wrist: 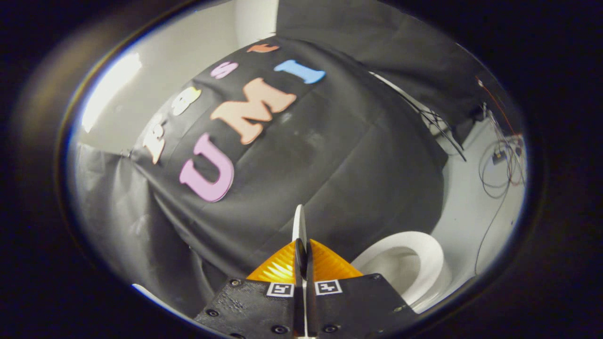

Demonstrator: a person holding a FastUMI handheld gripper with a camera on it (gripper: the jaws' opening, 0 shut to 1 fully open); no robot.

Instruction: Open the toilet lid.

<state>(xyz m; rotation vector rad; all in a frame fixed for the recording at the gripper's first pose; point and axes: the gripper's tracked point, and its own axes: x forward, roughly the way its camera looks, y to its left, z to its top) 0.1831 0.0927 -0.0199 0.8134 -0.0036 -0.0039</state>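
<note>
1. Presently, gripper (pixel 301 256): fingers pressed together on a thin white edge, judged to be the toilet lid (pixel 299 225), which rises edge-on straight ahead from between the tips.
2. Lid, long axis: runs upright, away from the fingers toward the black cloth wall (pixel 330 155).
3. Toilet bowl (pixel 407 266): uncovered, white, near right of the fingers, low beside them.
4. Cables (pixel 499 165): far right, on the pale floor (pixel 471 221), well apart.
5. Judgement: lid nearly raised; remaining swing is away from the bowl.

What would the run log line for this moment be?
gripper: shut on toilet lid edge | lid: raised, edge-on | toilet bowl: open, beside fingers
</note>
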